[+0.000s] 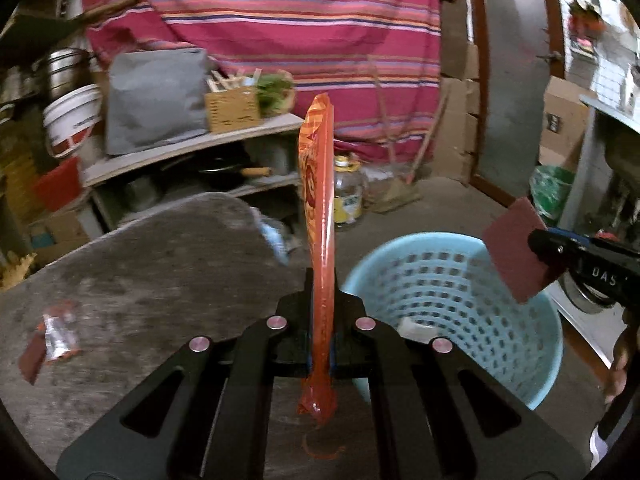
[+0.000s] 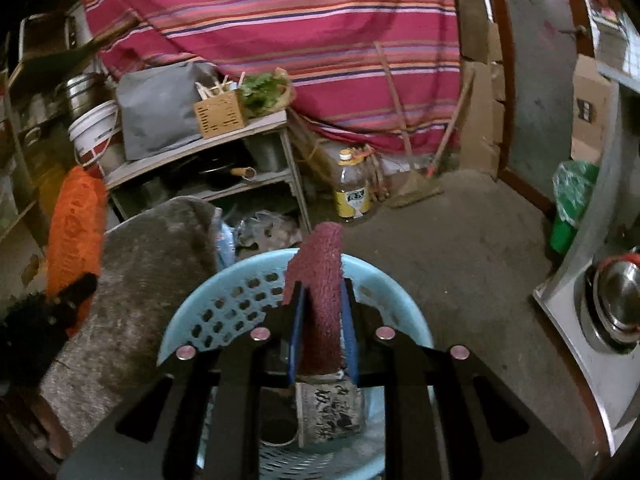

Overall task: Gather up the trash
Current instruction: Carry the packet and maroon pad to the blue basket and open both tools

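Observation:
My left gripper (image 1: 321, 304) is shut on an orange snack wrapper (image 1: 318, 200) that stands upright, held above the grey table's right end, just left of the light blue perforated basket (image 1: 460, 280). My right gripper (image 2: 322, 300) is shut on a maroon scouring pad (image 2: 320, 300) and holds it over the basket (image 2: 224, 304). The pad (image 1: 514, 248) and right gripper (image 1: 538, 242) also show in the left wrist view above the basket's right rim. The left gripper with the wrapper (image 2: 74, 232) shows at the left of the right wrist view. A crumpled silver and red wrapper (image 1: 56, 336) lies on the table (image 1: 160, 264). A paper scrap (image 2: 330, 412) lies inside the basket.
A metal shelf (image 1: 192, 148) with a grey bag, box and pans stands behind the table. A plastic jar (image 2: 352, 188) and a broom (image 2: 416, 188) stand on the concrete floor by a striped cloth. A green bag (image 2: 572, 204) and a steel counter with a pot (image 2: 616, 300) are at right.

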